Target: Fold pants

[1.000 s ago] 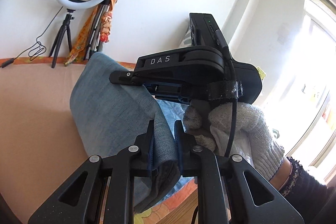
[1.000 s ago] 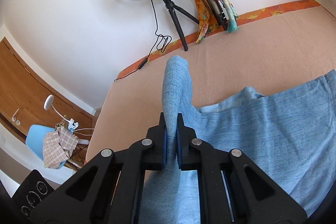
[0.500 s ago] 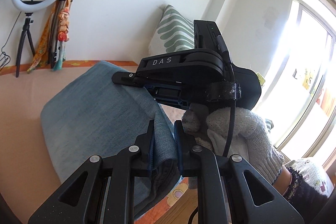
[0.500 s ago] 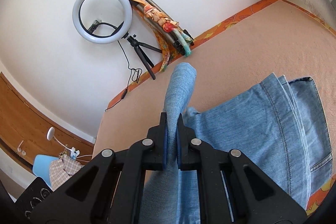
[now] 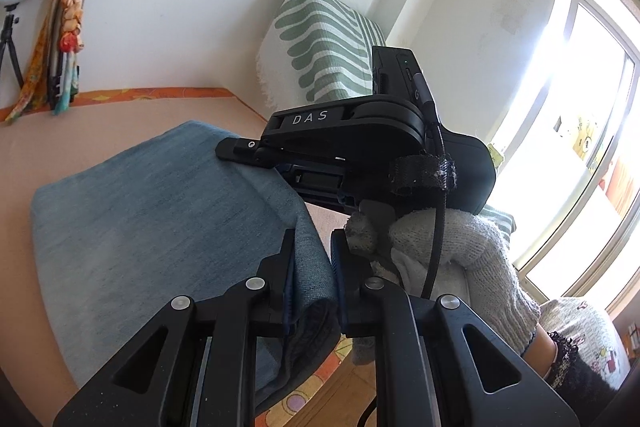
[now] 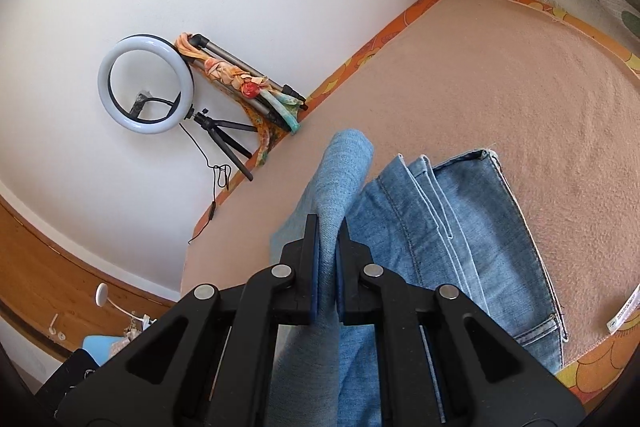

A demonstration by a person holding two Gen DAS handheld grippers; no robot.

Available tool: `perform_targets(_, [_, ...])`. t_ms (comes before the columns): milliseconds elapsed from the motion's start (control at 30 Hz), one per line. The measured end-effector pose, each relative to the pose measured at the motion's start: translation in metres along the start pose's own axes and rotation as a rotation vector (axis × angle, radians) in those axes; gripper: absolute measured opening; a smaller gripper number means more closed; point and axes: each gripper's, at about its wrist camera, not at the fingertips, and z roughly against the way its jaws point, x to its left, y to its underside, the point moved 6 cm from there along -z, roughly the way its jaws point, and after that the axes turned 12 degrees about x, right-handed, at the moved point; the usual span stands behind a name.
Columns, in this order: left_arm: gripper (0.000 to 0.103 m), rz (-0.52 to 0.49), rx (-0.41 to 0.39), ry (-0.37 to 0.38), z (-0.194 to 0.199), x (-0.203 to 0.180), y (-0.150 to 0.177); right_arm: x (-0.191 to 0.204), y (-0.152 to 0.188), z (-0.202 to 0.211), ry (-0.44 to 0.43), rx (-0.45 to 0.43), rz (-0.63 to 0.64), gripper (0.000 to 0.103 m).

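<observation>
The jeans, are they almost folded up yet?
Partly. Done: the jeans already lie doubled on the peach blanket, layered edges showing. In hand: the left hand-held gripper and the right hand-held gripper each pinch a raised fold of denim. Left: laying that lifted part down flat, and probably smoothing it into a neat stack.
</observation>
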Motion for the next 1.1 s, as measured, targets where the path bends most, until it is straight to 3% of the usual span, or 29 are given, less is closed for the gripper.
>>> perform_targets(267, [0.016,0.048,0.095,0.053,-0.021,0.008,0.003,-0.027,-0.001,-0.012,0.038,0.032,-0.015,0.007])
perform_targets(533, [0.044,-0.011,0.177,0.062,0.002,0.011,0.03,-0.043,0.006,-0.009,0.067,0.041,-0.016,0.006])
perform_targets(733, [0.044,-0.086,0.15,-0.052,0.033,0.03,0.051,-0.058,0.012,-0.006,0.13,0.048,0.0,0.006])
perform_targets(800, [0.044,-0.107,0.149,-0.099,0.036,0.038,0.056,-0.062,0.015,-0.007,0.188,0.055,0.021,0.006])
perform_targets(967, [0.044,-0.089,0.163,-0.125,0.034,0.053,0.062,-0.068,0.023,-0.008,0.335,0.097,0.09,0.008])
perform_targets(1100, [0.044,-0.084,0.154,-0.149,0.035,0.057,0.063,-0.062,0.023,0.01,0.41,0.072,0.124,0.015])
